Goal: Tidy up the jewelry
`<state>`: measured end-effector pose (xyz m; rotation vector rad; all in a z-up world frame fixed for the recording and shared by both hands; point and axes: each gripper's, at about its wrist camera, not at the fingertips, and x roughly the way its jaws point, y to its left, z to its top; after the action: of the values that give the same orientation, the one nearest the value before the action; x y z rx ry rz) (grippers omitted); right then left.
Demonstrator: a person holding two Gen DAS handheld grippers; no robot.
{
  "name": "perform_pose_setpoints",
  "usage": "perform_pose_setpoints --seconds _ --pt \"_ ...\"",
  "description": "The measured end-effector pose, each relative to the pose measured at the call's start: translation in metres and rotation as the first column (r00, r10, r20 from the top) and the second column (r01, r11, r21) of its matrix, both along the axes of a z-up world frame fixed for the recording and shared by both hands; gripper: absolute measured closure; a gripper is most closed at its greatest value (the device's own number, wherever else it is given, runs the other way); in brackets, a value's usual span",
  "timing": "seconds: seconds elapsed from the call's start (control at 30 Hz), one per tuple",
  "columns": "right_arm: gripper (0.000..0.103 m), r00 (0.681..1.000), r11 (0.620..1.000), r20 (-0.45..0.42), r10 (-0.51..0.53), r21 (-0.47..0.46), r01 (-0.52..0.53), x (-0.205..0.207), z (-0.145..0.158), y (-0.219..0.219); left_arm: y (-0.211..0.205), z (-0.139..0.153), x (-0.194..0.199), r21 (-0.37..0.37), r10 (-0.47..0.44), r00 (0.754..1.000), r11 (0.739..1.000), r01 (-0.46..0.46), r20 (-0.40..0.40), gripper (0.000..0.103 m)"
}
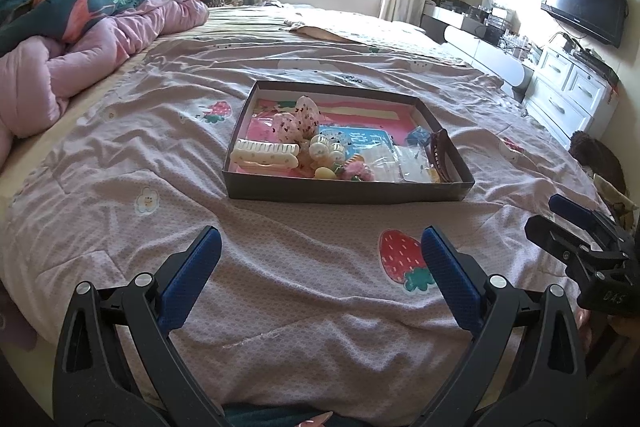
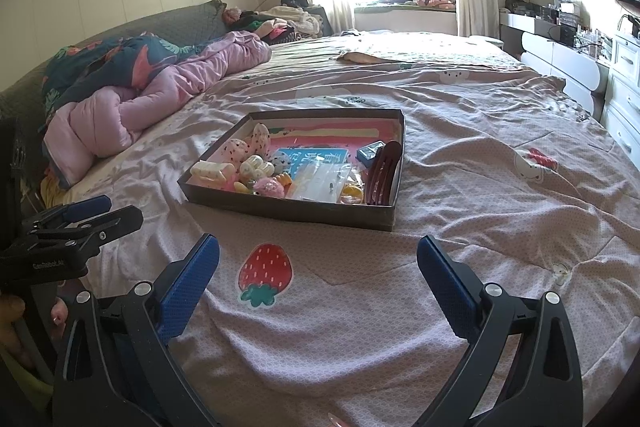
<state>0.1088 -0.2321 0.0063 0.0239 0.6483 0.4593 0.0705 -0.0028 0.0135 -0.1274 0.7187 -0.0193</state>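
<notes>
Both wrist cams sit low over the bed's near edge, facing 12 o'clock across the bedspread [image 1: 280, 267] toward the window. Left view: tray [image 1: 344, 191] near, dead ahead at 12, right gripper [image 1: 576, 223] at 3 o'clock. Right view: tray [image 2: 288, 209] near, at 11 o'clock, left gripper [image 2: 86, 213] at 9. Shared: tray, strawberry print [image 1: 400, 255] [image 2: 266, 269], pink duvet [image 1: 100, 47] [image 2: 160, 87], window, dresser side

Wide bed under pink strawberry-print sheet [image 1: 280, 267]; directly on it, shallow dark box [image 1: 344, 193], rumpled pink quilt [image 1: 100, 47].
</notes>
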Motion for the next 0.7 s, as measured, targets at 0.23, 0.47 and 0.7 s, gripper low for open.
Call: perform_pose_setpoints --seconds 0.23,0.47,0.7 --pt "0.007 1.0 1.0 0.001 0.0 0.002 0.0 -0.0002 0.0003 0.0004 0.0019 0.0006 0.0002 0.0 0.003 1.0 1.0 -0.003 0.001 0.011" --pt "0.007 1.0 1.0 0.002 0.001 0.002 -0.001 -0.0002 0.0001 0.0001 0.0022 0.001 -0.0002 0.0 0.003 1.0 1.0 -0.003 0.004 0.011" --pt "0.007 1.0 1.0 0.004 0.0 -0.002 0.0 -0.0001 0.0006 0.0009 0.0022 0.001 -0.0001 0.0 0.003 1.0 1.0 -0.003 0.004 0.011"
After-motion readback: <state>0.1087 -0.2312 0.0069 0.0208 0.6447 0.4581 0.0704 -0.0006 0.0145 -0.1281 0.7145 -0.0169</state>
